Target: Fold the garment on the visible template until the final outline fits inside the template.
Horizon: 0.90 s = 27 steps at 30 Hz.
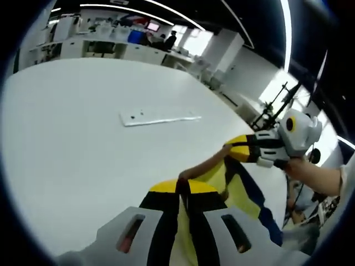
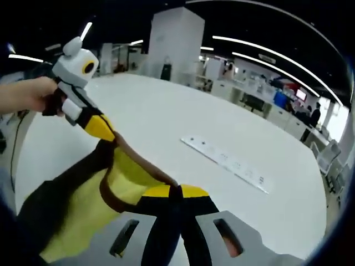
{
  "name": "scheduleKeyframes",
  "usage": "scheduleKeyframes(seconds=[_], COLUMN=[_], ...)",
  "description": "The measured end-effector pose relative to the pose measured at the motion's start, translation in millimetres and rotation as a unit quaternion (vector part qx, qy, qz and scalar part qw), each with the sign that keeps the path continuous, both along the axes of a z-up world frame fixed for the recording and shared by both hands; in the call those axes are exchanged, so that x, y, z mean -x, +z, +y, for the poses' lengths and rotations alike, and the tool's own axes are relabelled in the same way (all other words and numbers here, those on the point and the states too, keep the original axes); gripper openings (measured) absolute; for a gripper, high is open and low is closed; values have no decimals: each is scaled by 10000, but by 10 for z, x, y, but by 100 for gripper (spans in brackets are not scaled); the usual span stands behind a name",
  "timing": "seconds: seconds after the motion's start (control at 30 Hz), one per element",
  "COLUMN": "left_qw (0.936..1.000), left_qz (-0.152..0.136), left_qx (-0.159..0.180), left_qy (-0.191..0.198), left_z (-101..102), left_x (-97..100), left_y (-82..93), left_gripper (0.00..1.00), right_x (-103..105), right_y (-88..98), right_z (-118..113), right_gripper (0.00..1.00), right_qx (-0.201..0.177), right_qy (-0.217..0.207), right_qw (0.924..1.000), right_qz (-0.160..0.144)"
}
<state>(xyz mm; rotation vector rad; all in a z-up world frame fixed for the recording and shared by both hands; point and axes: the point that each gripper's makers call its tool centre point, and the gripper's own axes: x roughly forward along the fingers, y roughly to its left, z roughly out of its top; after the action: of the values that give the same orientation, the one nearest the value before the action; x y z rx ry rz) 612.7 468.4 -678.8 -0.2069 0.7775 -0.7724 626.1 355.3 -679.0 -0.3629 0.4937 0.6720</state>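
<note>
Both grippers (image 1: 184, 185) (image 2: 176, 191) pinched the yellow garment's (image 2: 125, 177) brown edge aloft; slippage risked dropping it off the template (image 1: 158, 117).

The table (image 1: 83, 138) is plain white, with no pattern. The flat strip (image 1: 158, 117) lying on it is white too, with a few small dark dots along it; in the right gripper view it looks pale grey-white. The garment (image 2: 119, 185) is bright yellow with dark brown trim along its edge, and a dark navy panel shows at its side in the left gripper view. The left gripper (image 1: 184, 187) has yellow tips over black jaws set in a light grey body. The right gripper (image 2: 176, 192) has the same colours: yellow tips, black jaws, grey body. Seen from the other side, each gripper's housing is white and grey with a yellow ring.
</note>
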Motion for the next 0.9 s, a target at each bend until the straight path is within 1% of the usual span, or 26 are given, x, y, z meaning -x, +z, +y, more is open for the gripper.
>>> scheduleKeyframes(seconds=[0.17,0.37,0.47,0.67,0.77,0.9], left_qw=[10000,9998,9997,9996,9994,9992], left_qz=[91,156,195,235,276,323], left_qx=[-40,-89,-113,-166,-207,-243], left_qy=[5,15,19,12,-2,-6], left_z=[-5,0,55,117,92,96], left_x=[-26,-47,-140,-254,-223,-230], left_y=[-102,-183,-256,-337,-367,-416], left_gripper=[1,1,1,1,1,1], right_x=[-35,-64,-88,-126,-139,-158], right_y=[-105,-224,-266,-321,-379,-436], right_z=[-5,-17,-13,7,14,13], right_gripper=[4,4,4,4,4,4], right_qx=[22,123,141,174,222,244], right_qy=[-6,-1,-17,-20,-7,-12], right_qw=[10000,9998,9996,9995,9993,9991], right_qz=[96,184,225,268,311,353])
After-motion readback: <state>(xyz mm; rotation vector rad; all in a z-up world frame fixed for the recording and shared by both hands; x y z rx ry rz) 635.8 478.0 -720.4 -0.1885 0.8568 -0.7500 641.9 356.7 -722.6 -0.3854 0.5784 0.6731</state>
